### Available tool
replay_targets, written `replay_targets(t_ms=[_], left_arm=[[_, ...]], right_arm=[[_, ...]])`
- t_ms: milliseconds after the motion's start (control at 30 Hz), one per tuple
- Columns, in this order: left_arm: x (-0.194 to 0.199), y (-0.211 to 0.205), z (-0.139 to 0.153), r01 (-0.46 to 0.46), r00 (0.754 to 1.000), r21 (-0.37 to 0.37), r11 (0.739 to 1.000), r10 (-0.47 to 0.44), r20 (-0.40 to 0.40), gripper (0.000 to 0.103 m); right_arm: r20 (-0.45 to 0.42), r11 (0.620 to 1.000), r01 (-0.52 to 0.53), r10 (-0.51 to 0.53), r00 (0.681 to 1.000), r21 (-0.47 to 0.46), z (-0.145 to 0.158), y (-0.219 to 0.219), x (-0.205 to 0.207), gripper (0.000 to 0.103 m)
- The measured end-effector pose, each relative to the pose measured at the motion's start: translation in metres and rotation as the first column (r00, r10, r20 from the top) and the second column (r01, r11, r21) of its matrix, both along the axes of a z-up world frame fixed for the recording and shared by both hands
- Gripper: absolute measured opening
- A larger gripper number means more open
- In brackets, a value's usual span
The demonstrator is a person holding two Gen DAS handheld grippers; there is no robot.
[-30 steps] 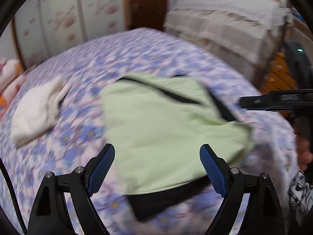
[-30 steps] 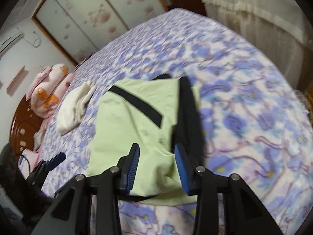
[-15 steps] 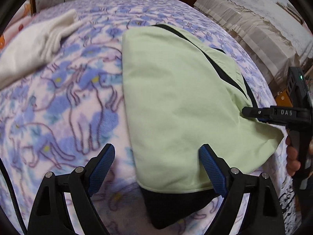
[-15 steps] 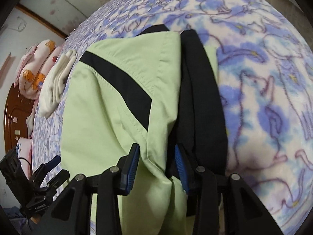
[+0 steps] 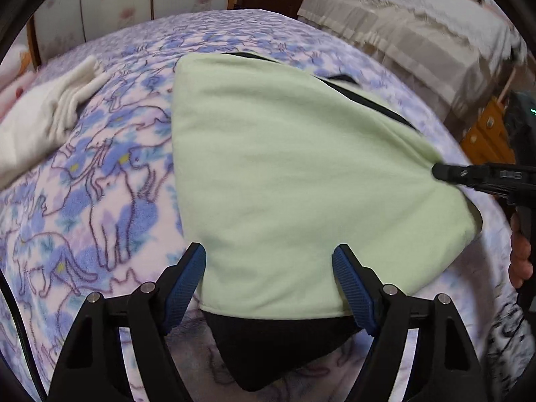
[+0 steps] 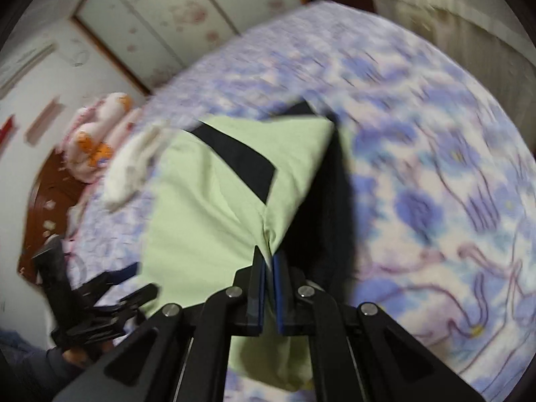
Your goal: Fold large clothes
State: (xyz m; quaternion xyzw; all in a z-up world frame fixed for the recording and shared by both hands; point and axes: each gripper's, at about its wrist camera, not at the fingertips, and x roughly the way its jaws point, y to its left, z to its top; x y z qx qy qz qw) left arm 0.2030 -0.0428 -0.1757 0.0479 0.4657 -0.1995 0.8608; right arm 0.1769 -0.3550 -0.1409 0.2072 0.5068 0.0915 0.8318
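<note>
The light-green garment (image 5: 294, 181) with black trim lay partly folded on the blue-flowered blanket (image 5: 100, 201). The right gripper (image 6: 268, 261), having just closed, pinched the garment's right edge. The left gripper (image 5: 269, 281), its jaws narrowing yet still wide, straddled the near hem, gripping nothing. A white folded cloth (image 5: 47, 114) lay far left, clear of both; a beige-covered bed (image 5: 418, 30) stood beyond.
</note>
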Motion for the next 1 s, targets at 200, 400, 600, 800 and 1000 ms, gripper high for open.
replay_targets(t_ms=[200, 400, 600, 800, 1000], left_arm=[[-0.006, -0.014, -0.003, 0.013, 0.999, 0.083, 0.996, -0.016, 0.041, 0.081], [0.007, -0.001, 0.005, 0.035, 0.998, 0.02, 0.999, -0.034, -0.045, 0.081], [0.036, 0.025, 0.029, -0.002, 0.997, -0.122, 0.992, -0.007, -0.071, 0.082], [0.093, 0.051, 0.018, -0.115, 0.987, -0.178, 0.977, 0.092, -0.133, 0.082], [0.126, 0.056, -0.005, -0.166, 0.973, -0.204, 0.965, 0.127, -0.192, 0.082]], right_arm=[[-0.03, 0.999, 0.046, -0.046, 0.998, -0.011, -0.016, 0.006, 0.0, 0.003], [-0.029, 1.0, 0.02, -0.02, 0.999, -0.008, 0.012, 0.008, 0.011, 0.01], [0.051, 0.996, 0.084, -0.083, 0.995, -0.01, 0.031, -0.01, 0.042, 0.054], [-0.012, 0.994, 0.107, -0.107, 0.994, 0.031, 0.007, -0.011, 0.09, 0.054], [-0.009, 0.998, 0.059, -0.058, 0.998, 0.007, -0.009, 0.003, 0.113, 0.054]])
